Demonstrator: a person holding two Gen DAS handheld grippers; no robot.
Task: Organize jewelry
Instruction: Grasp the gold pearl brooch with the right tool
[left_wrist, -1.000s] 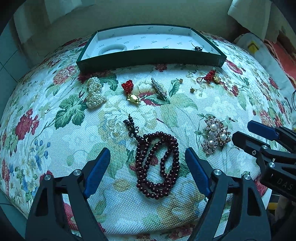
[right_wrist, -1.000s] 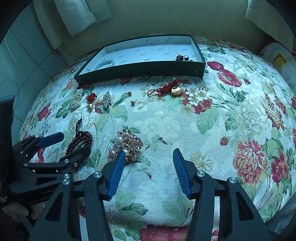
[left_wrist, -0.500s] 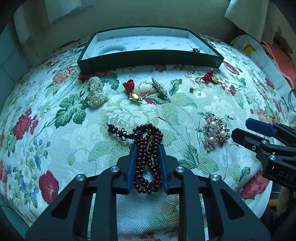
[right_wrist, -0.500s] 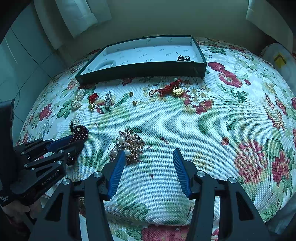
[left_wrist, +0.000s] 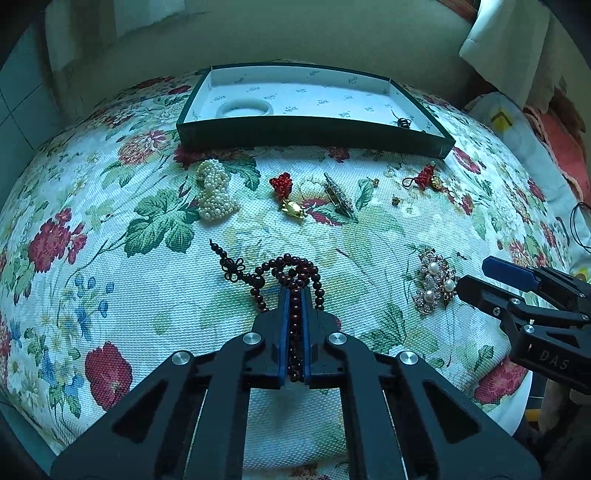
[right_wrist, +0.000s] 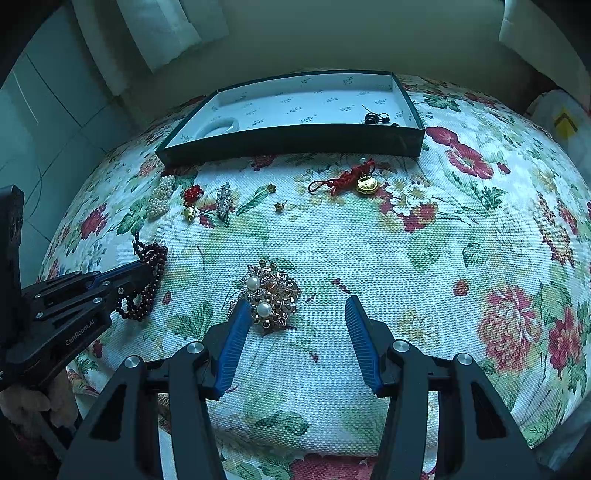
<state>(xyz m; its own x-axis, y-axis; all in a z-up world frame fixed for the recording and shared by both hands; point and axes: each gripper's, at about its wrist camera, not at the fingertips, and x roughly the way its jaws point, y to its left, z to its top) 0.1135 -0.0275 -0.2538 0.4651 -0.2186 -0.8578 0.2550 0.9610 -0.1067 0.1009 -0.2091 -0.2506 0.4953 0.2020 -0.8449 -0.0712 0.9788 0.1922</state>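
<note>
Now: beads clamped, brooch untouched

Dark red bead bracelet (left_wrist: 291, 280) on floral cloth (left_wrist: 110, 295), pinched between closed pads of left gripper (left_wrist: 294, 295). Knotted tail trailing left. Pearl brooch (right_wrist: 269, 295) flat just beside right gripper (right_wrist: 295, 314), half open, holding nothing. Green box (left_wrist: 310, 127) well beyond, near far edge.

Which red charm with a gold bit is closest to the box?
The right one, lying by the box's right corner. The other red charm lies farther out, between the pearl piece and silver brooch.
</note>
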